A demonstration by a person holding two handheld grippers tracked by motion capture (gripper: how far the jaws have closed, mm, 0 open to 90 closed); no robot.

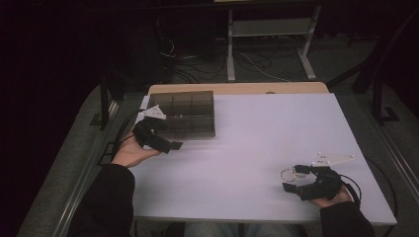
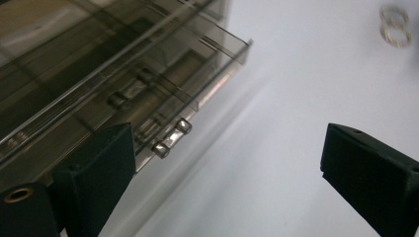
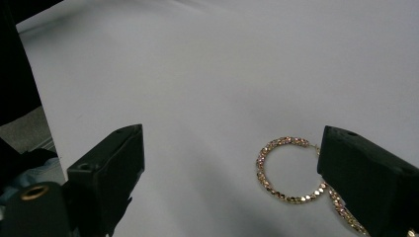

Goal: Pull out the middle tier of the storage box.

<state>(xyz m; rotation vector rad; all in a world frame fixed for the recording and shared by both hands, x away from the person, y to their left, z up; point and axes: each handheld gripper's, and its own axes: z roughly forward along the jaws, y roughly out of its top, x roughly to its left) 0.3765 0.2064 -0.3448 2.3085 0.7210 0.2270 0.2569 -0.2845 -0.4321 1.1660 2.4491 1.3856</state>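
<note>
Right hand: low at the near right edge of the surface [image 1: 247, 128], the right gripper [image 1: 291, 180] level and aimed leftward across the surface.
Right gripper state: jaws spread wide, nothing between them.
Hoop earrings [image 3: 289, 170]: two gold beaded hoops lying flat on the surface just ahead of the right gripper; one full ring shows by the right-hand jaw, the second runs partly under that jaw. Whether the jaw touches them I cannot tell.
Left hand: farther off at the left edge, palm up, the left gripper [image 1: 170, 144] tilted and pointing right along the front of the box.
Left gripper state: jaws wide apart and empty.
Smoked clear box [image 1: 185, 113]: at the far left of the surface, its long side across the surface, split into compartments. A drawer front with a small metal bar handle [image 2: 171, 138] sits just beside the left gripper's left-hand jaw, not touching it.
Beyond the surface: a white metal frame [image 1: 269, 44] and loose cables [image 1: 197, 61] on the floor.
</note>
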